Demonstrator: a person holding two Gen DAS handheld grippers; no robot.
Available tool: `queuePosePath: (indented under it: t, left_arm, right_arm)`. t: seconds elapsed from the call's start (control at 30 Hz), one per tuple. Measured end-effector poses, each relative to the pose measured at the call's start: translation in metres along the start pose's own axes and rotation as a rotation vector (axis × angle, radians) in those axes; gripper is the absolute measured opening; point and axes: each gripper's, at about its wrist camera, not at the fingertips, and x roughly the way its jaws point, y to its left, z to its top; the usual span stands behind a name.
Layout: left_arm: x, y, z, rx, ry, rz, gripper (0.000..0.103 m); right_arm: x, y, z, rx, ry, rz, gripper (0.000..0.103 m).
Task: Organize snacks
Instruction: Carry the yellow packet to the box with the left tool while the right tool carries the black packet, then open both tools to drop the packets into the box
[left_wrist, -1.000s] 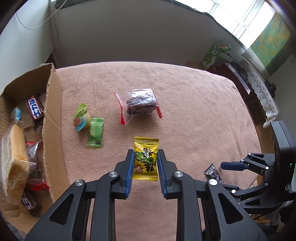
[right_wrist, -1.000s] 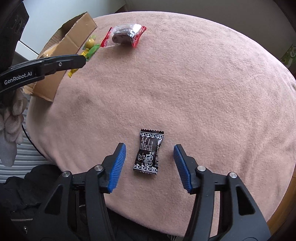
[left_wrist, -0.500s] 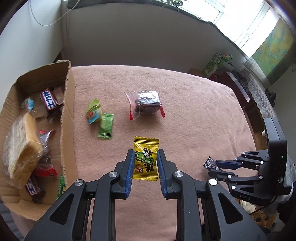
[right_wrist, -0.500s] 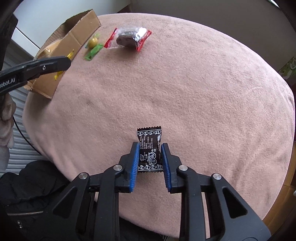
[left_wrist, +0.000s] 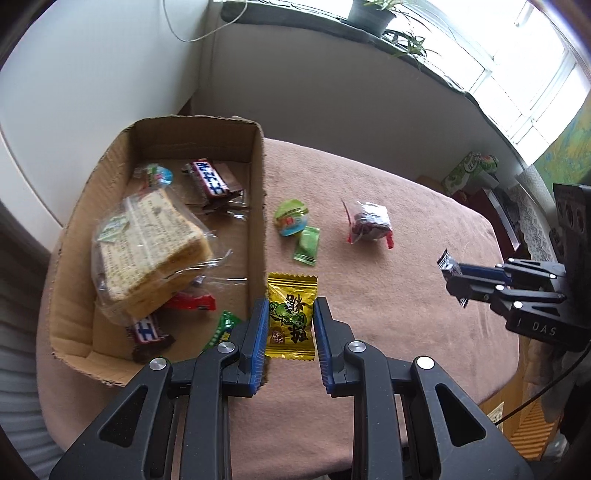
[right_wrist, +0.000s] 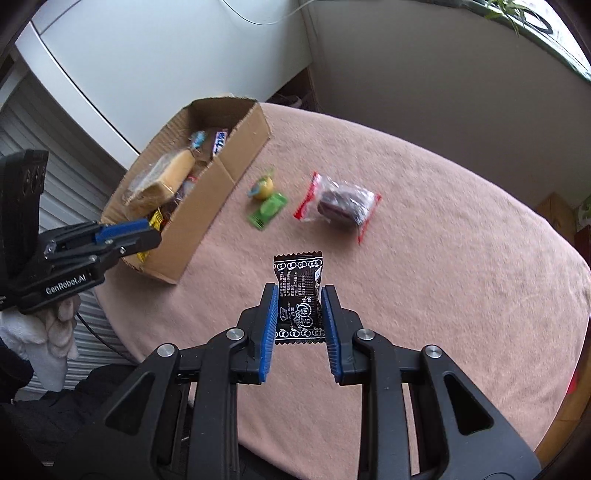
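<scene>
A: Three snacks lie loose on my counter (left_wrist: 406, 295), under its pink cloth. Largest first?

B: The cardboard box (left_wrist: 258, 206) at the counter's left edge, open-topped. A wrapped sponge cake (left_wrist: 147, 251) fills much of it, with chocolate bars and small packets around it.

A: And the loose ones?

B: A dark cake in a clear red-edged bag (right_wrist: 341, 205), apart from the box. Nearer the box wall, a round jelly cup (left_wrist: 291, 218) touches a green sachet (left_wrist: 307, 245).

A: My fingers?

B: Left gripper (left_wrist: 290, 325): fingers narrow, clamped on the yellow candy packet (left_wrist: 291, 314), just at the box's near wall. Right gripper (right_wrist: 299, 317): fingers have just been closing and now pinch the black candy packet (right_wrist: 299, 291), lifted over the cloth.
</scene>
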Motion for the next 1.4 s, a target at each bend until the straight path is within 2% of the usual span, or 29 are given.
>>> queuePosePath:
  t: [0.3, 0.5, 0.9, 1.27, 1.3, 1.37, 1.4]
  left_arm:
    - [-0.007, 0.032, -0.017, -0.048, -0.011, 0.060, 0.023]
    - [-0.010, 0.042, -0.022, -0.062, -0.015, 0.083, 0.023]
    - [-0.009, 0.047, -0.020, -0.058, -0.022, 0.112, 0.023]
    - [-0.010, 0.059, -0.017, -0.110, -0.025, 0.127, 0.023]
    - [-0.010, 0.060, -0.016, -0.116, -0.026, 0.126, 0.023]
    - [-0.010, 0.062, -0.014, -0.129, -0.026, 0.129, 0.024]
    - [-0.010, 0.062, -0.014, -0.133, -0.028, 0.130, 0.025]
  right_arm:
    - [0.010, 0.059, 0.049, -0.128, -0.041, 0.040, 0.025]
    - [0.025, 0.082, 0.077, -0.175, -0.039, 0.068, 0.025]
    - [0.066, 0.120, 0.127, -0.246, -0.015, 0.072, 0.025]
    - [0.085, 0.142, 0.146, -0.301, 0.010, 0.073, 0.026]
    - [0.086, 0.142, 0.148, -0.299, 0.008, 0.072, 0.029]
    - [0.084, 0.139, 0.149, -0.289, -0.001, 0.072, 0.049]
    - [0.082, 0.137, 0.150, -0.282, -0.007, 0.079, 0.064]
